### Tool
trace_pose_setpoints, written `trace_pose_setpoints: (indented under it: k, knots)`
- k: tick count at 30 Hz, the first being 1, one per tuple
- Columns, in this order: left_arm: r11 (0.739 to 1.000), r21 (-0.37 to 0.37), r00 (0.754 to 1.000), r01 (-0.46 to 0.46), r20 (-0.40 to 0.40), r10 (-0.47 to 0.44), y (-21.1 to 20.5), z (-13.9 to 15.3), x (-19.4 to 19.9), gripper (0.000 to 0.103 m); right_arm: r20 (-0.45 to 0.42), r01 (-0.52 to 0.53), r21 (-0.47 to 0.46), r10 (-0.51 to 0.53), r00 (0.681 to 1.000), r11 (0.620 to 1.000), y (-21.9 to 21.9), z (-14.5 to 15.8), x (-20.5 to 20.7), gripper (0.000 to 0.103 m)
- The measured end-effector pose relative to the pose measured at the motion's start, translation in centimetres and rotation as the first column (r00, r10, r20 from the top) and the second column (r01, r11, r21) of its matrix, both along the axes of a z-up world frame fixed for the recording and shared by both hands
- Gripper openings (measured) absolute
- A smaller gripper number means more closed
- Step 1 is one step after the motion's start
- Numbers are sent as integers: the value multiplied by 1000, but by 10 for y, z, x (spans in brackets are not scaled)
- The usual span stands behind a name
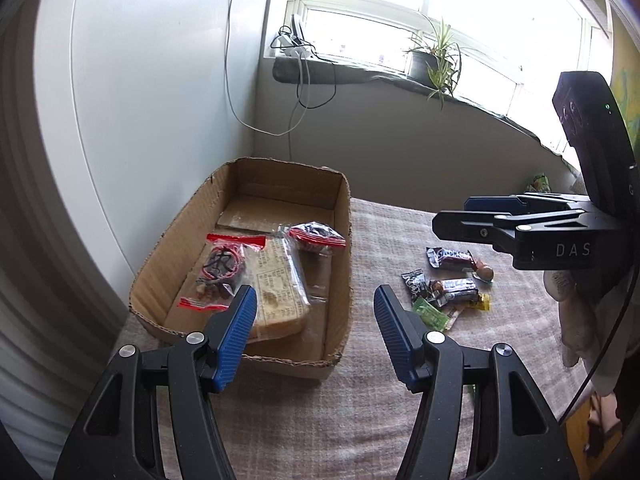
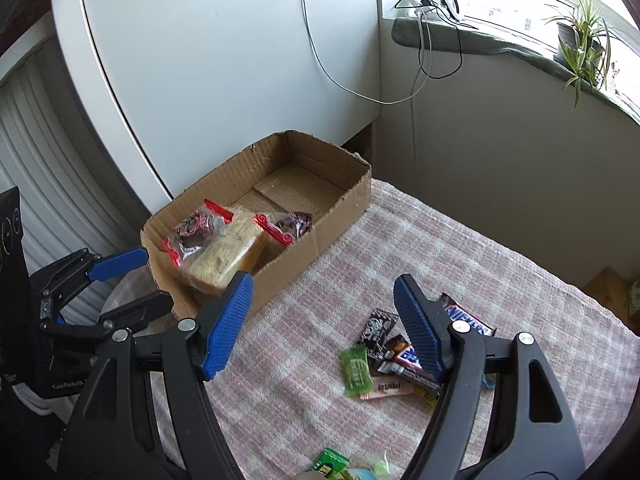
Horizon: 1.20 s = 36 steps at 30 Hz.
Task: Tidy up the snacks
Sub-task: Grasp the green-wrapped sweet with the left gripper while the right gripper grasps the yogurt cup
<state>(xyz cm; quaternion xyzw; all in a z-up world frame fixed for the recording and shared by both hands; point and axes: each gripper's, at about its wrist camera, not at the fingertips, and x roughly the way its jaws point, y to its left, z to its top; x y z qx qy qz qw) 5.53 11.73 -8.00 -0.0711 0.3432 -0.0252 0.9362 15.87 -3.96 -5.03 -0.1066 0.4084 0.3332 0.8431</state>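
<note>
Below a sunlit window (image 1: 440, 12), both hand-held grippers (image 1: 314, 336) (image 2: 322, 326) hover spread and empty over the checked cloth (image 2: 500, 248).

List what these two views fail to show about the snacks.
- Right wrist view: snacks at the bottom edge are cut off and blurred.
- Right wrist view: the right gripper finger covers part of the Snickers bar.
- Left wrist view: print on the small wrappers is too small to read.
</note>
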Motion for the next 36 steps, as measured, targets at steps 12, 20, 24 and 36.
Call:
trace_pose_setpoints:
  k: [12,20,24,36]
  knots:
    - [997,-24,997,75,-15,-76,-38,-7,-11,61,-51,87,-109,-93,994,990,-68,-36,-33,75]
    - [992,-49,992,117,-32,-118,-55,-17,-19,61,-58,129,-133,-138,989,983,-89,-53,-58,75]
    - [990,-56,990,133,-39,-135,-62,-21,-23,61,-59,157,-153,-168,984,976,-93,-63,-69,75]
    - [988,-69,989,137,-41,-140,-67,-27,-31,61,-67,176,-233,-196,978,956,-83,-98,-83,61]
